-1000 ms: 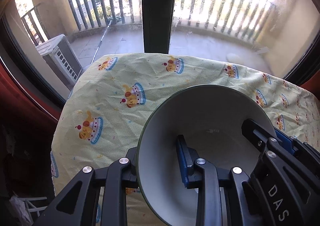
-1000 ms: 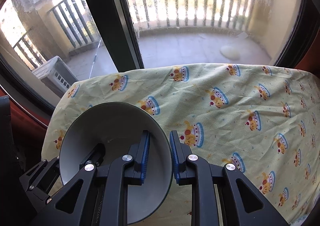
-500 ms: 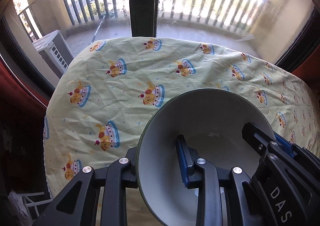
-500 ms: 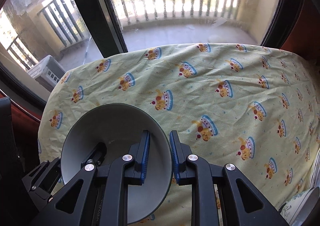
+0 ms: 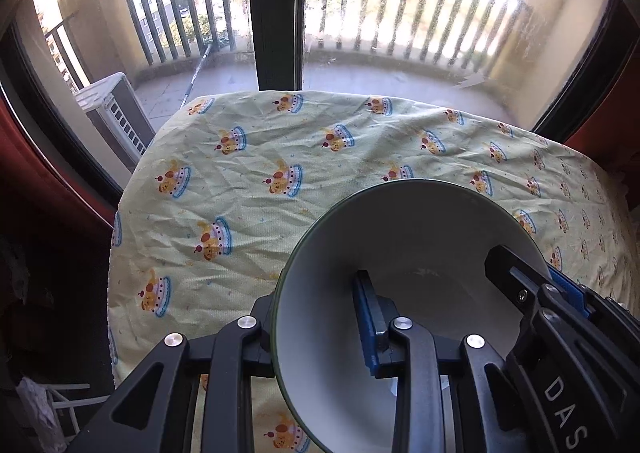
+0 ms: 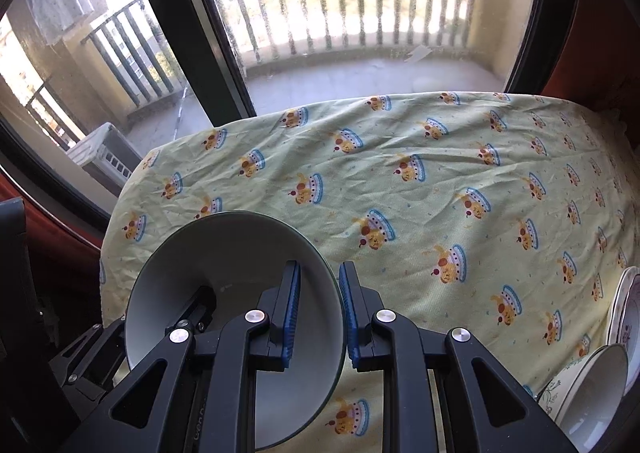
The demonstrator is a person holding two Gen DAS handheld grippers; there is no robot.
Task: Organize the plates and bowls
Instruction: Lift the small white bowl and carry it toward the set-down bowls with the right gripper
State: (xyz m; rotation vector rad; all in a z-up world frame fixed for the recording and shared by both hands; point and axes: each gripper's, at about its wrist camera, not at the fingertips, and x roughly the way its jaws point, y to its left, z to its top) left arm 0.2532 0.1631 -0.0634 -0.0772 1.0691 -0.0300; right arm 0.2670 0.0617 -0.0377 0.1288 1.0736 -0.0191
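Both my grippers grip one bowl [image 5: 404, 253], white inside with a dark green rim, held above the near-left part of the cloth [image 5: 260, 181], mouth tilted toward the cameras.

Left wrist view: my left gripper [image 5: 316, 327] is closed on the bowl's left wall, one blue-padded finger inside, the other outside behind the rim. My right gripper [image 5: 560, 293] comes in from the right over the opposite rim; only a blue pad edge shows there.

Right wrist view: my right gripper [image 6: 318, 311] straddles the bowl's [image 6: 224, 277] right wall, blue pads [image 6: 290, 305] either side of the rim. The gap between them looks slightly wider than the wall; I cannot tell if both pads touch it. The left gripper [image 6: 192, 313] shows only as dark fingers on the far side of the bowl.

Only the right view shows more dishes: a white bowl [image 6: 592, 385] and a patterned plate [image 6: 624, 313] at the cloth's near-right edge, well apart from the held bowl.

Both views: yellow cloth with cake print, window frame [image 5: 276, 9], balcony railing [image 6: 360, 1] beyond.
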